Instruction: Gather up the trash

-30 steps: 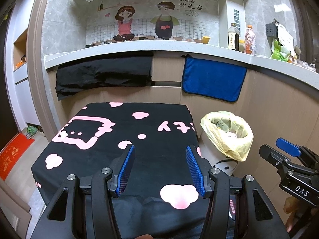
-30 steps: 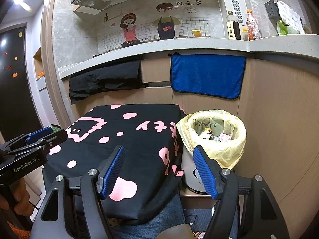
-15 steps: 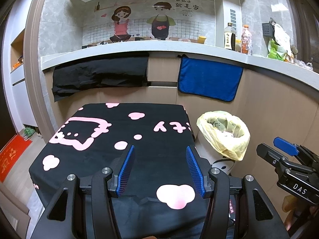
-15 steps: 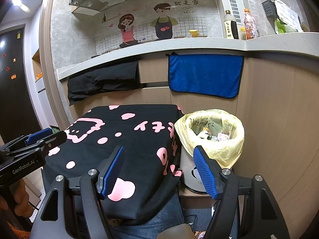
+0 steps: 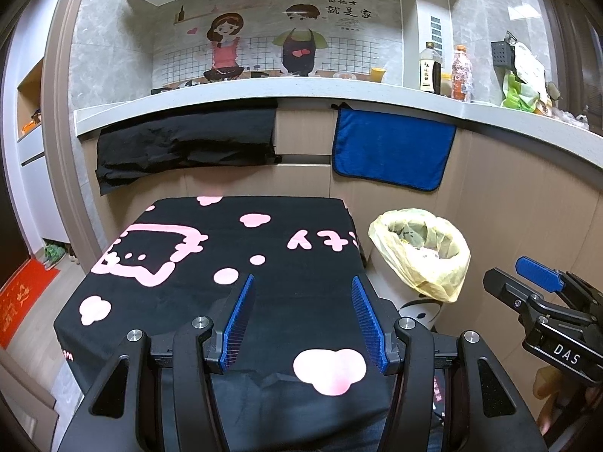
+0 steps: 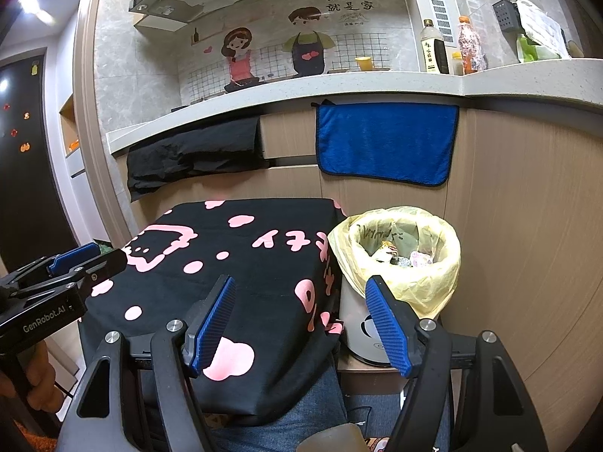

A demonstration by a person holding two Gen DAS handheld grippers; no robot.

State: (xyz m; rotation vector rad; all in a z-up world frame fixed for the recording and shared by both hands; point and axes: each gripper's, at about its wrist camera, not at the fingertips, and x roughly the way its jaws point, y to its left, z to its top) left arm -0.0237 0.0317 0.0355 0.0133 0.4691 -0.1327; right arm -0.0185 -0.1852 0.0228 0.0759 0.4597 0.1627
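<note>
The table (image 5: 226, 263) has a black cloth with pink shapes on it. No trash shows on top of it in either view. The trash bin (image 6: 361, 324) stands just beside the table's right side, and its yellow bag (image 6: 433, 293) is folded over the rim. Some trash (image 6: 399, 256) already lies inside the bag: small wrappers and bits. So it looks like the collecting is mostly or all done, or else the next piece is somewhere the cameras do not show.

The left gripper (image 5: 301, 320) hangs over the near end of the table. Its blue jaws stand wide apart and nothing is between them. The right gripper (image 6: 301, 320) hangs over the table's near right corner, with one blue jaw close to the bin in the picture. Its jaws stand wide too, and they are empty.

There is lots of open room above the table. The far edge of the table sits close to a wooden cupboard wall (image 5: 301, 180), with a black cloth (image 5: 181, 150) and a blue towel (image 5: 392, 154) hanging above it. The bin is squeezed between the table and the wooden wall on the right, so a reach there is tight. The top of the bin is open, so dropping from above looks easiest. The two grippers are well apart from each other.
</note>
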